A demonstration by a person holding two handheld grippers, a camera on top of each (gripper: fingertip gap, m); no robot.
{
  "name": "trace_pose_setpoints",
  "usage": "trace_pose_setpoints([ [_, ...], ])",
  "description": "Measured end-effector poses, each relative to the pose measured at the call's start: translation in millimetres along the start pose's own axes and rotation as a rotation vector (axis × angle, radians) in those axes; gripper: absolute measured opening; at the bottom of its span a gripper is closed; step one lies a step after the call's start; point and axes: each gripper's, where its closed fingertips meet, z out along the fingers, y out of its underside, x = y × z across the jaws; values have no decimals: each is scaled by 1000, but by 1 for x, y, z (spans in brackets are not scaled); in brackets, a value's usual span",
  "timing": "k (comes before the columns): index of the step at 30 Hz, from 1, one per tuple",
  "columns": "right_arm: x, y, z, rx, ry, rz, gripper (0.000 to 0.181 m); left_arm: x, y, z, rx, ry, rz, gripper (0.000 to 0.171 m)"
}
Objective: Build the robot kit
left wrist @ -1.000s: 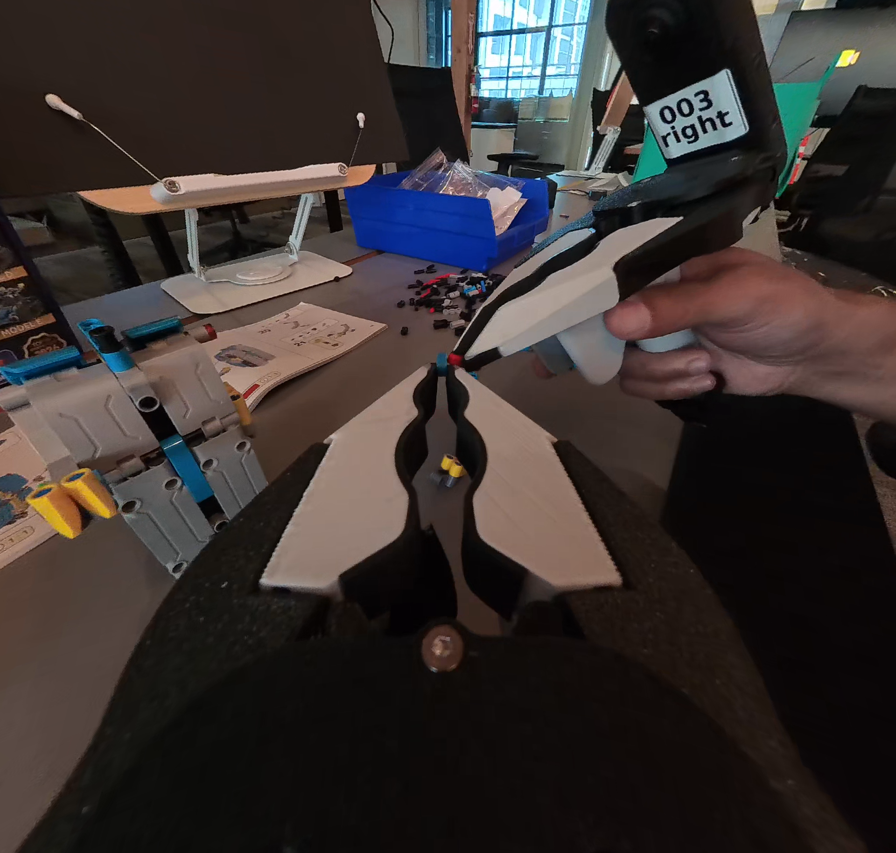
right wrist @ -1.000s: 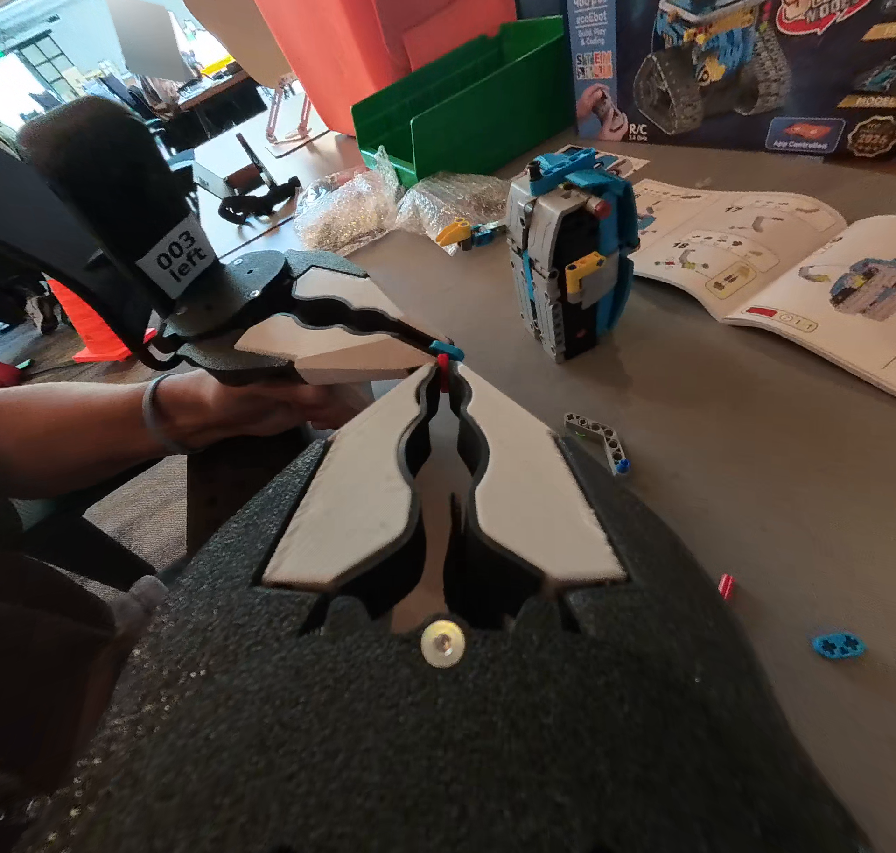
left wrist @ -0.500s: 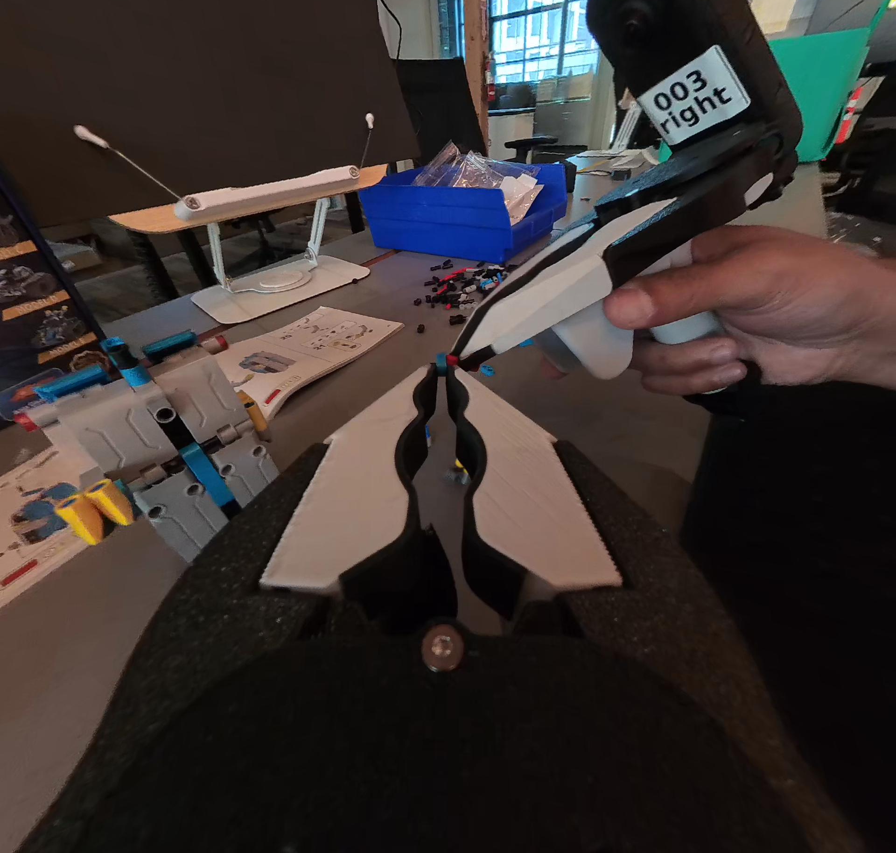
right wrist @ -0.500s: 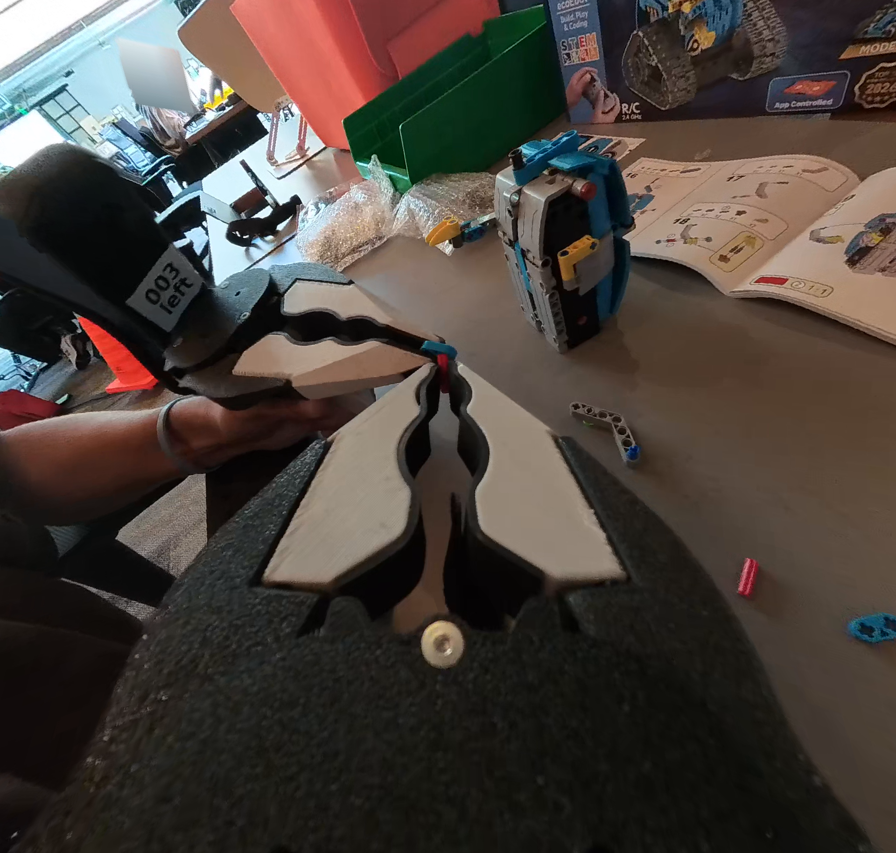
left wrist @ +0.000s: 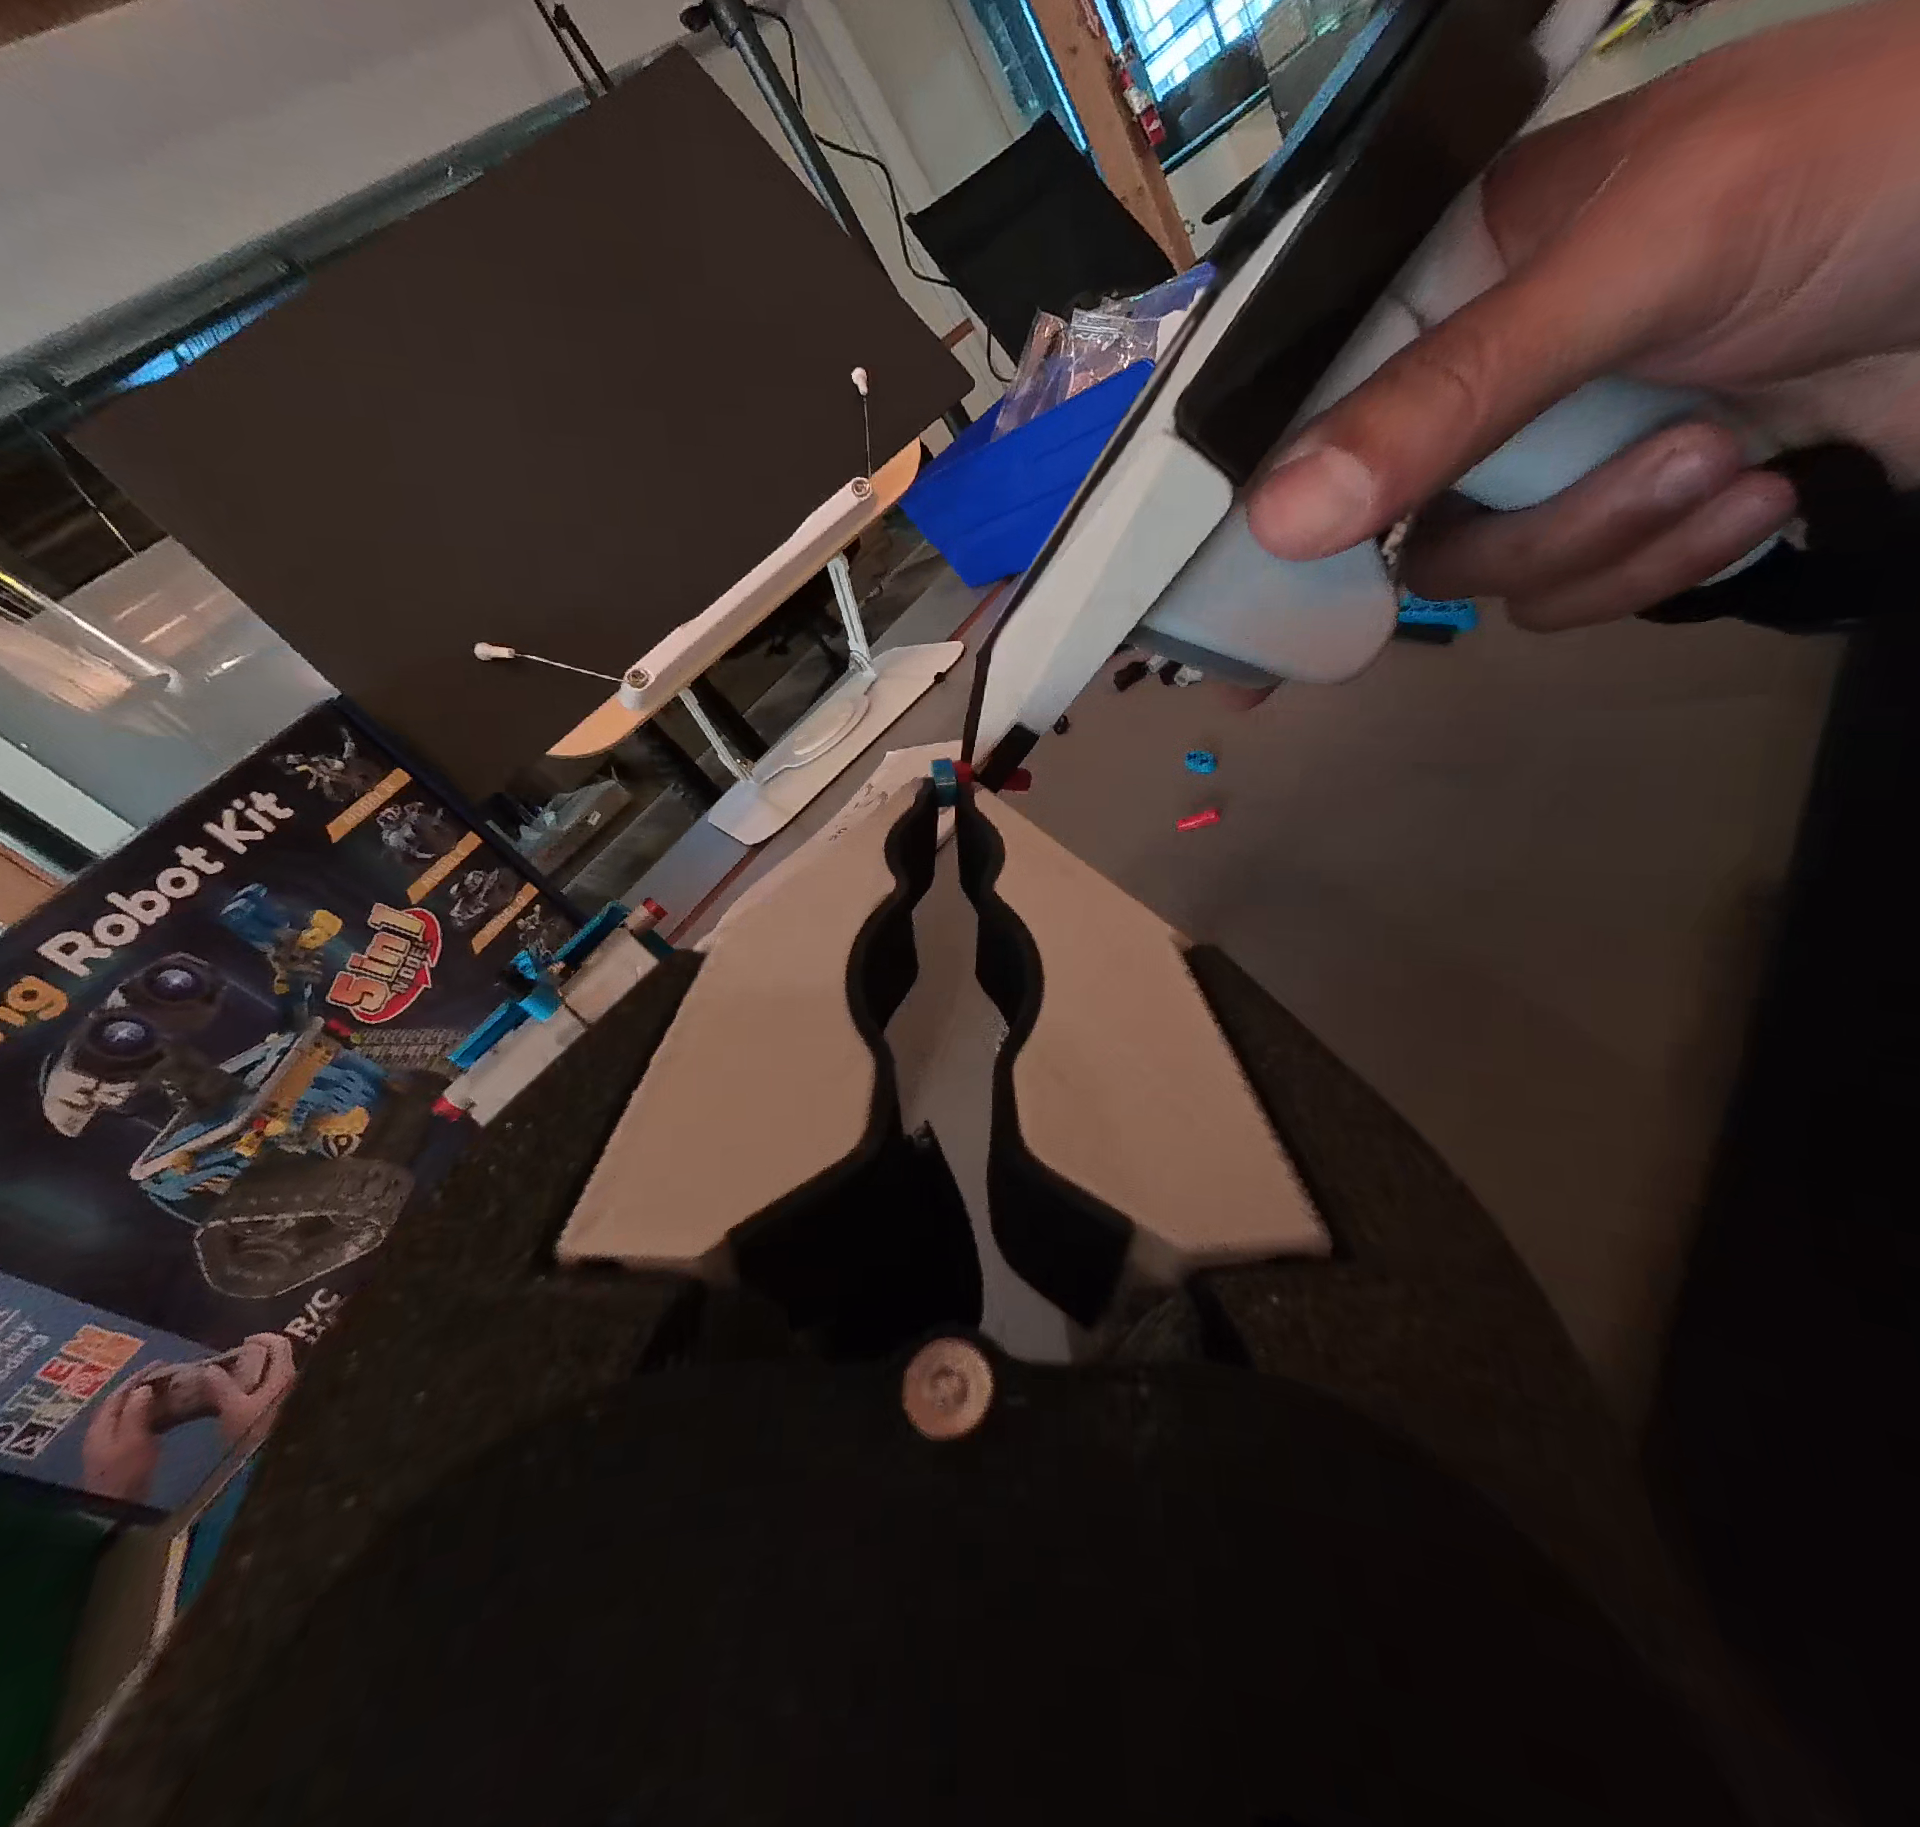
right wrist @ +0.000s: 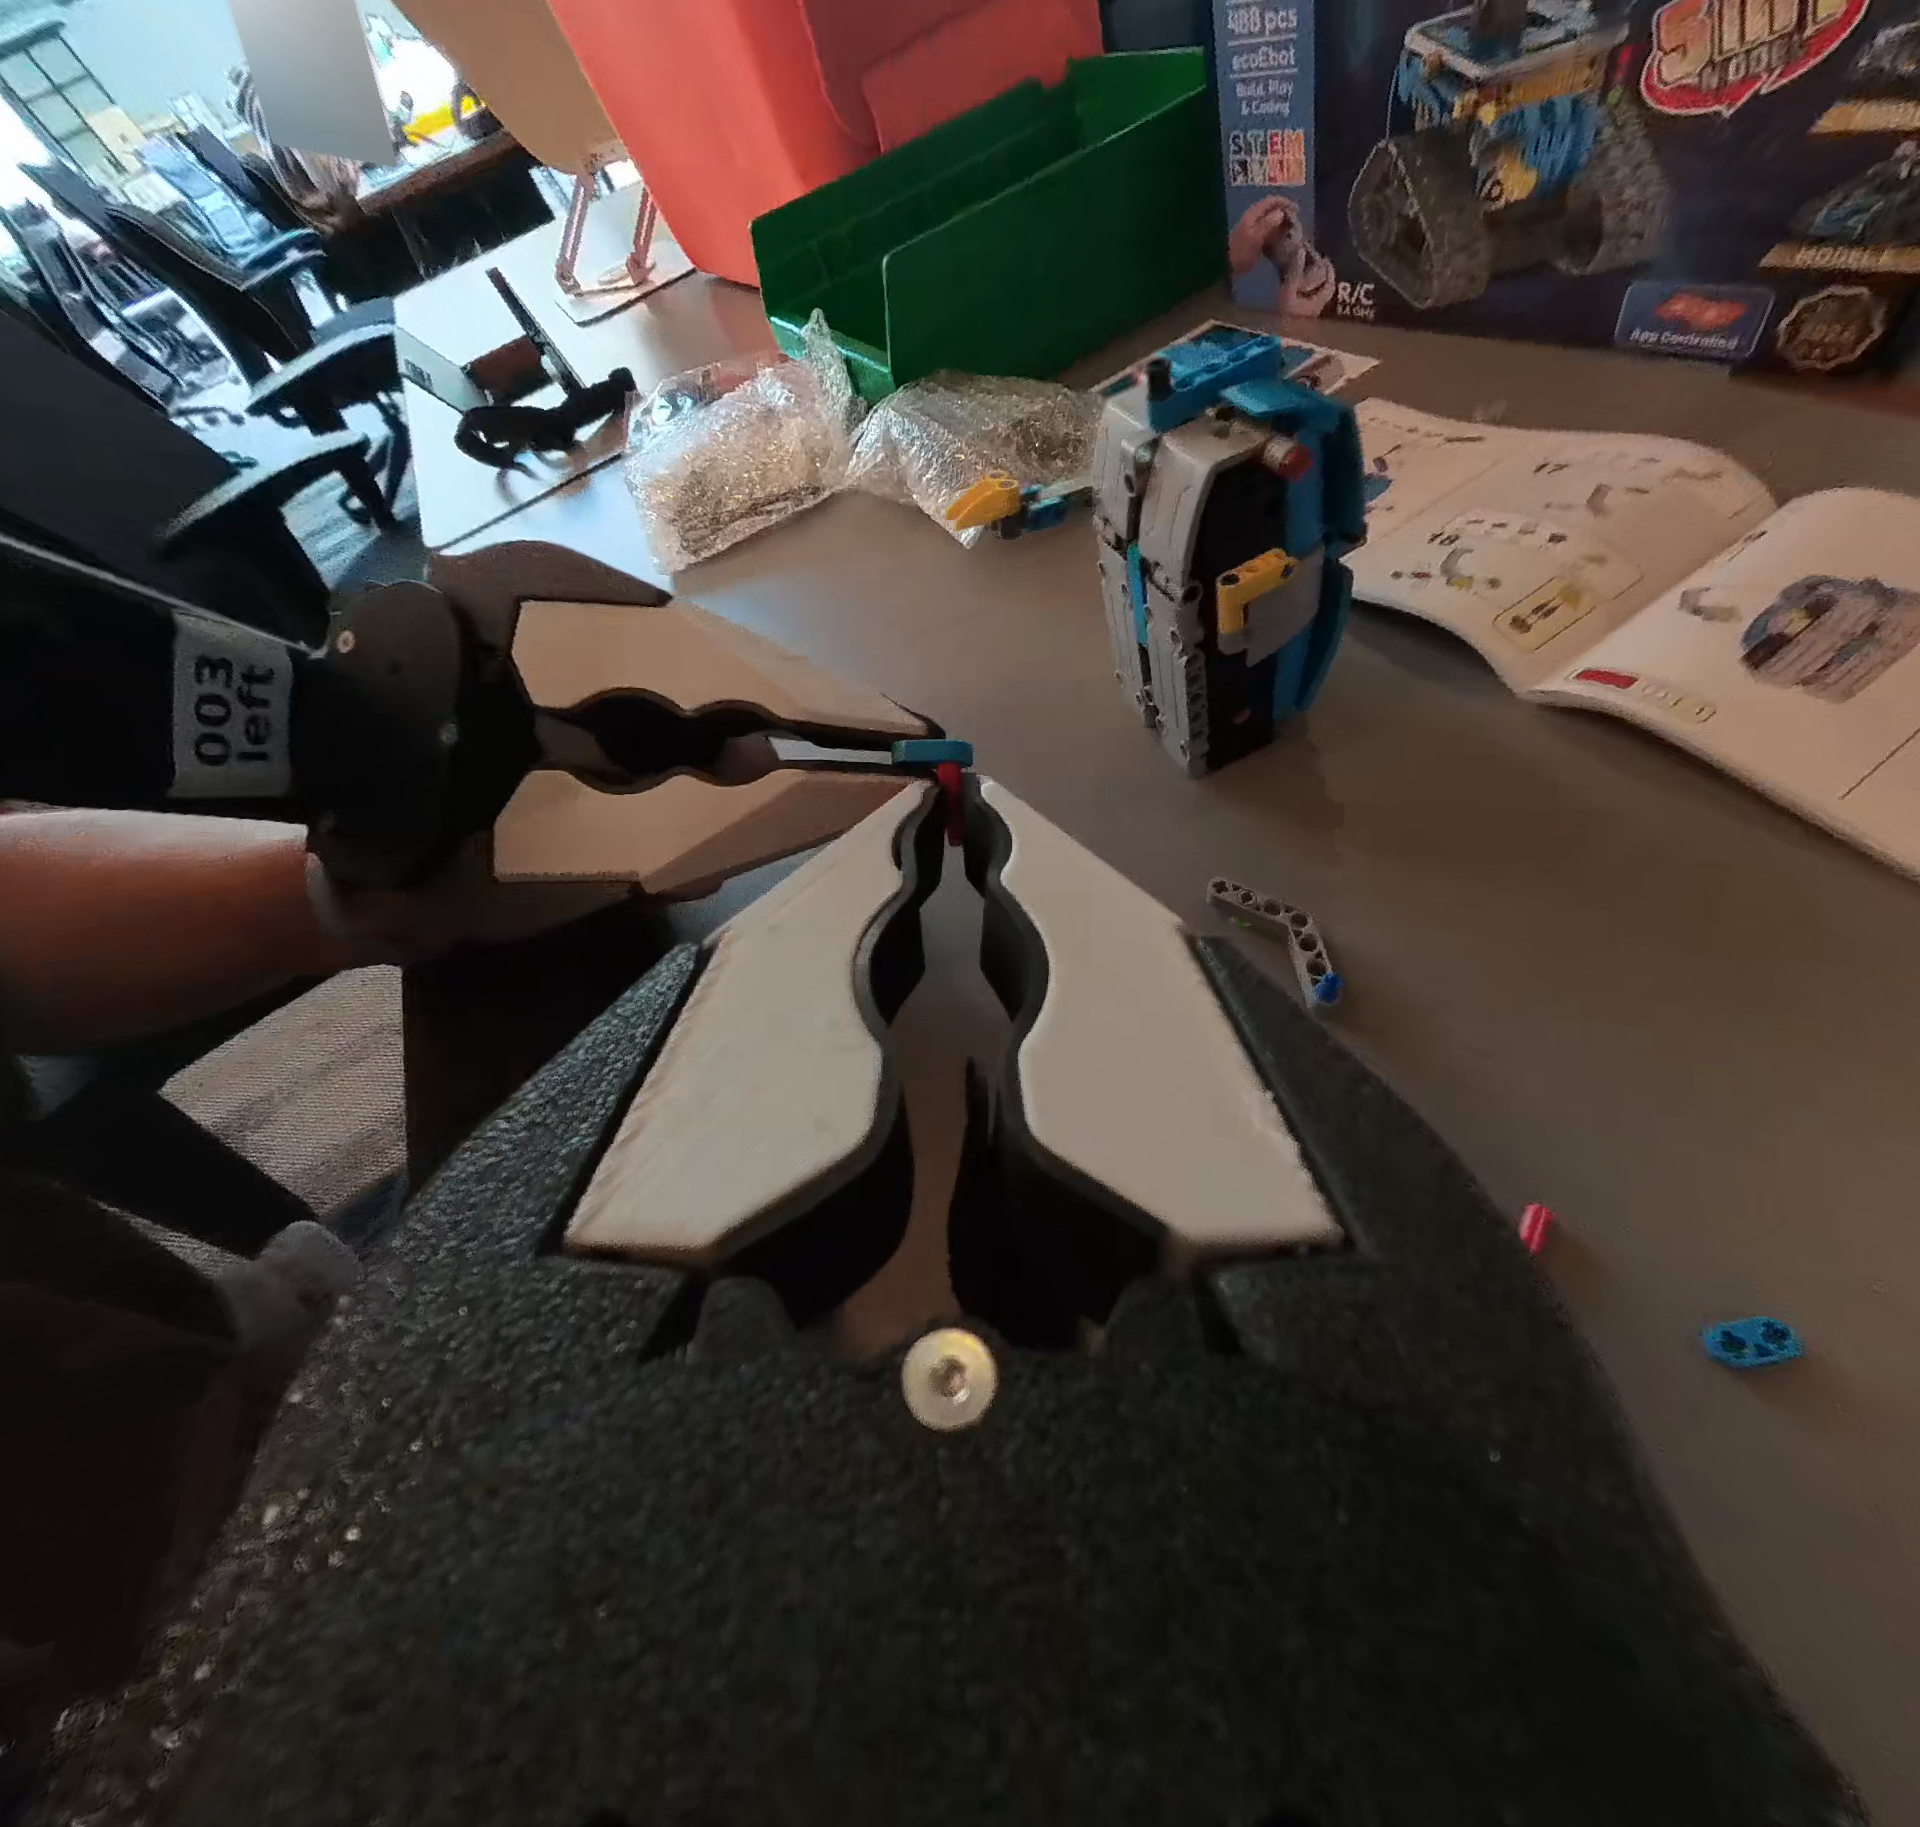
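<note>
In the left wrist view, the left hand-held gripper [left wrist: 943, 790] was closed on a small blue piece [left wrist: 942, 778] at its very tips, above the grey surface [left wrist: 1455, 894]. The right hand-held gripper [left wrist: 987, 769] met it tip to tip.

In the right wrist view, the right hand-held gripper [right wrist: 950, 801] was clamped on a thin red pin [right wrist: 949, 813] touching the blue piece [right wrist: 932, 752]. Both parts looked light, rigid and slippery, best pinched across flat sides. A half-built model [right wrist: 1226, 582] stood near.

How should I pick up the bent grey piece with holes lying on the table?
The bent grey beam lies flat on the table with bare surface all round. Come straight down from above and pinch across one straight arm's narrow width, probably near the elbow, so it stays balanced.
</note>
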Motion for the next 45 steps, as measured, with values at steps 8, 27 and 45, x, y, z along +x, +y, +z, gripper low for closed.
trace_pose_setpoints([
  [8, 3, 12, 3, -87, 58, -151, 1, 9, 10, 0, -62, -22, 280, 2],
  [27, 35, 30, -4, -71, -119, 131, 0, 8, 26, 5, -133, 47, 59, 3],
  [45, 238, -74, 0, 39, 523, 84, 35, -2, 33, 7, -155, 27, -30, 3],
])
